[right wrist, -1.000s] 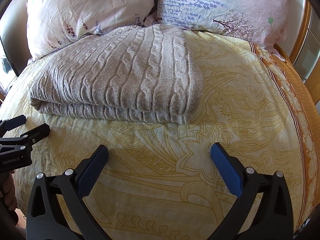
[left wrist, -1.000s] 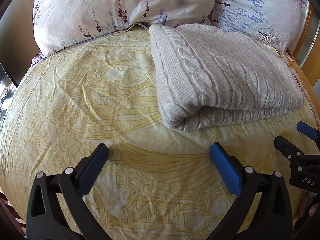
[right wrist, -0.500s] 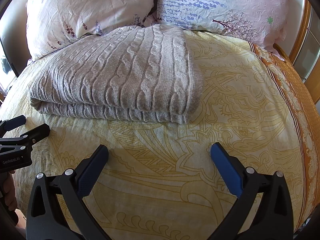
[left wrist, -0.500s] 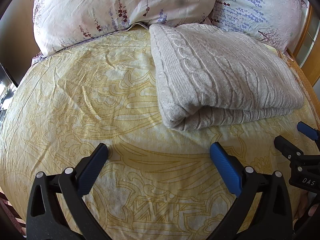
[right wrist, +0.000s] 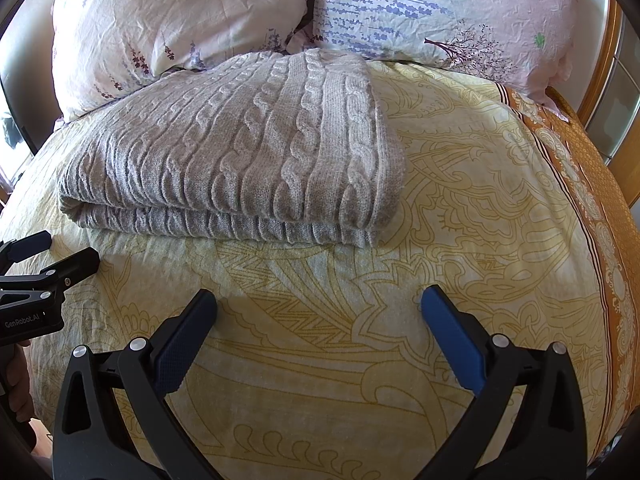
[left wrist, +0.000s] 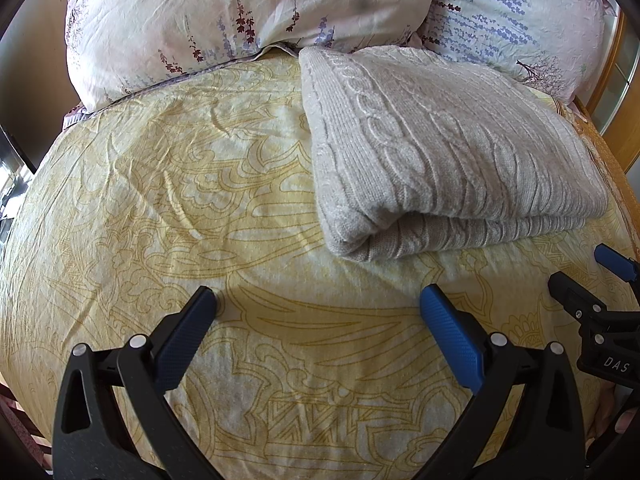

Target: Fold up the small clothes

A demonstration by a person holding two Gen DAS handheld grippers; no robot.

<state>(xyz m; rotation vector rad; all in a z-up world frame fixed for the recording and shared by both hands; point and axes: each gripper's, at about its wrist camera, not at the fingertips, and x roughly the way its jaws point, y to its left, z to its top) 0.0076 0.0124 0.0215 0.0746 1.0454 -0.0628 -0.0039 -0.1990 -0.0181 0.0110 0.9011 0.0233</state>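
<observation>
A grey cable-knit sweater (left wrist: 440, 152) lies folded into a thick rectangle on the yellow patterned bedspread (left wrist: 180, 200), its folded edge facing me. In the right wrist view the same sweater (right wrist: 240, 152) sits left of centre. My left gripper (left wrist: 318, 300) hovers open over bare bedspread, short of the sweater's near left corner, with nothing between its fingers. My right gripper (right wrist: 318, 300) is open too, just in front of the sweater's near right corner. Each gripper shows at the edge of the other's view: the right gripper (left wrist: 580, 276) and the left gripper (right wrist: 56, 252).
Two floral pillows (right wrist: 180, 20) (right wrist: 440, 8) lean at the head of the bed behind the sweater. An orange patterned border (right wrist: 592, 184) runs down the bed's right side beside a wooden frame (right wrist: 600, 60). A hand (right wrist: 18, 384) holds the left gripper's handle.
</observation>
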